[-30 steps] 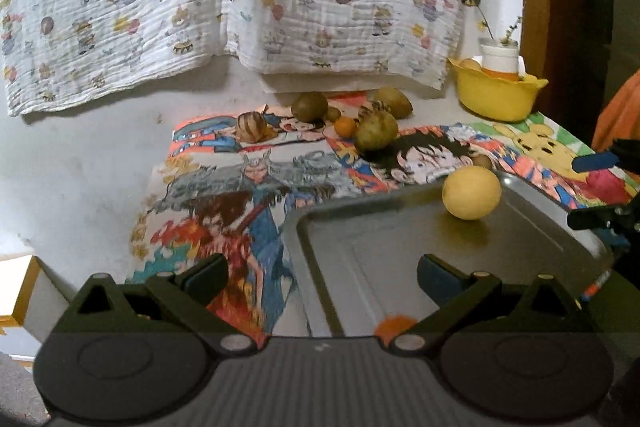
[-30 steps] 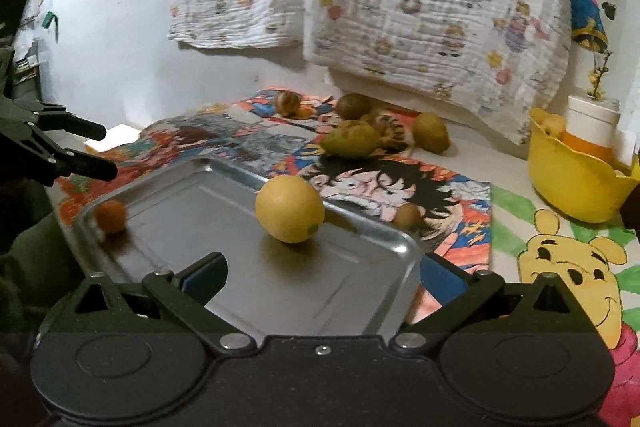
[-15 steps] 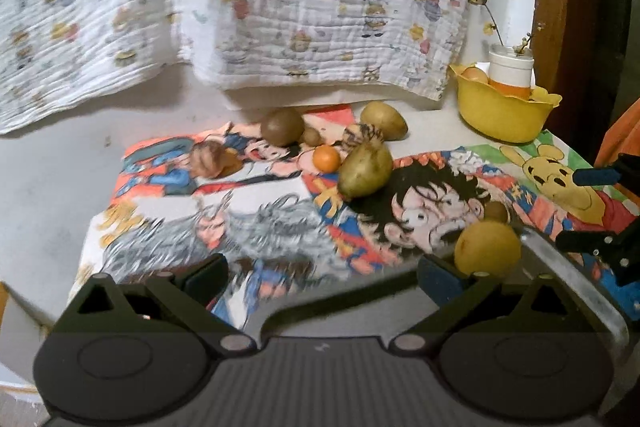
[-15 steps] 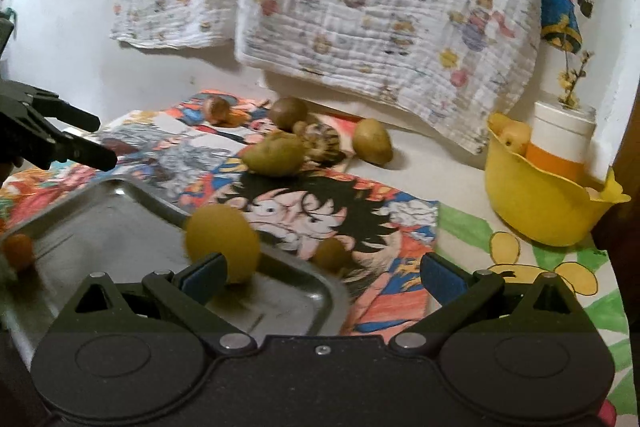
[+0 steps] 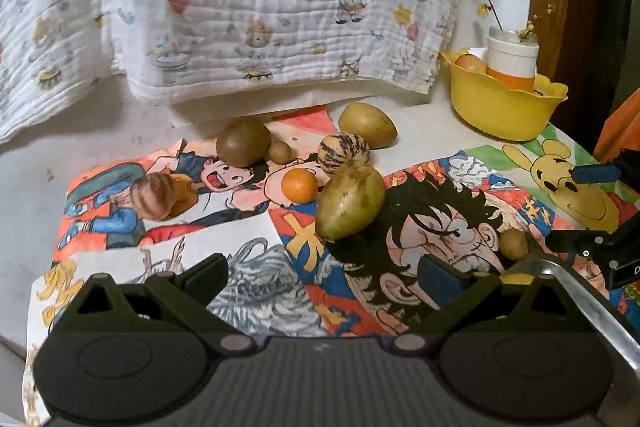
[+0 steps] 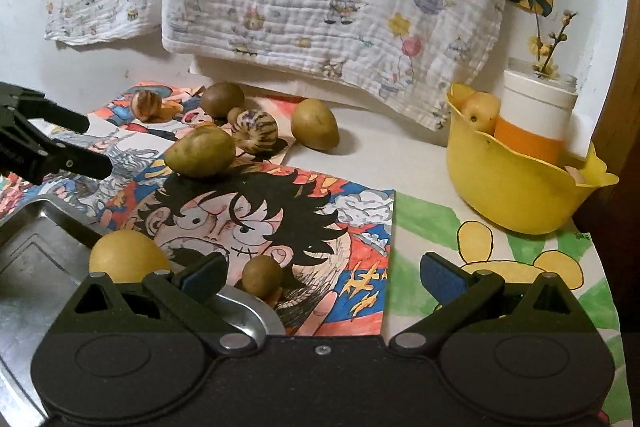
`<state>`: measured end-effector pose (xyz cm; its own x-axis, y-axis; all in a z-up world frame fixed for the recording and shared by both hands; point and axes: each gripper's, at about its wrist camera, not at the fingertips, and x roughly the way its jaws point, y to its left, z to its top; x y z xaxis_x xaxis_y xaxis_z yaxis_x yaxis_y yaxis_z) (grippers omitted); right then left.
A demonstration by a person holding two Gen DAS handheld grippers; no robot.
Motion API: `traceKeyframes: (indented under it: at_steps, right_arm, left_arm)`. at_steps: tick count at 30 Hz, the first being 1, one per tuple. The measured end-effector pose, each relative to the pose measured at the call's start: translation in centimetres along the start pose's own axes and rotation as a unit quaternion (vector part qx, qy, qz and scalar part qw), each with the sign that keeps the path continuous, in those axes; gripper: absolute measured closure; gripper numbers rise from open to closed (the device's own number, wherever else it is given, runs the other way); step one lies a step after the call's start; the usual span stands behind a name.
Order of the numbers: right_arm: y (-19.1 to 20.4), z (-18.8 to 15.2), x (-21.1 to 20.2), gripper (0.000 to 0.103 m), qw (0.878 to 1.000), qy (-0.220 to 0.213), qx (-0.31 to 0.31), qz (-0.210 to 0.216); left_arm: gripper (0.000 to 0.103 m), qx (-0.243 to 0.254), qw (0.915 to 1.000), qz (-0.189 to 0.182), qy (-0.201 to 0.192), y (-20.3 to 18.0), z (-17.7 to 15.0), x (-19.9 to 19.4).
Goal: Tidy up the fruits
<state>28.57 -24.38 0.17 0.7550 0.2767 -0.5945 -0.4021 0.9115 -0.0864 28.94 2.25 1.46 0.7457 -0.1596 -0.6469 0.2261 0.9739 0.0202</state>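
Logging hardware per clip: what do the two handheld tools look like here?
Both match: a matte black ribbed body with two round discs, silver screws, and two angled black fingers tipped with blue pads. The left tool and right tool show no cables. No sleeves or hands are visible.

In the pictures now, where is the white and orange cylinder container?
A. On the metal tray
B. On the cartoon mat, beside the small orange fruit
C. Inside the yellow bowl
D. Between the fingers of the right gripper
C: the white and orange container stands upright inside the yellow bowl, next to a pale round fruit at the bowl's rim.
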Motion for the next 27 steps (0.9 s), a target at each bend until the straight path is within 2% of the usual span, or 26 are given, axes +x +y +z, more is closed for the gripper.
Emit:
traceKeyframes:
  at_steps: [7, 17, 27]
  right_arm:
    - [0.3, -0.1, 1.2, 0.001, 1.000, 0.015, -0.008, -0.017]
    - [1.1, 0.1, 2.4, 0.003, 1.000, 0.025, -0.002, 0.007]
    - [2.4, 0.4, 3.9, 0.010, 0.999, 0.046, -0.004, 0.025]
  left_arm:
    - [0.000, 0.011, 0.9998, -0.007, 0.013, 0.6, 1.0, 1.9]
    - [0.000, 0.001, 0.9988, -0.044, 0.023, 0.1, 2.9, 4.7]
    - [0.001, 0.017, 0.9984, -0.043, 0.033, -1.5, 3.7, 7.2]
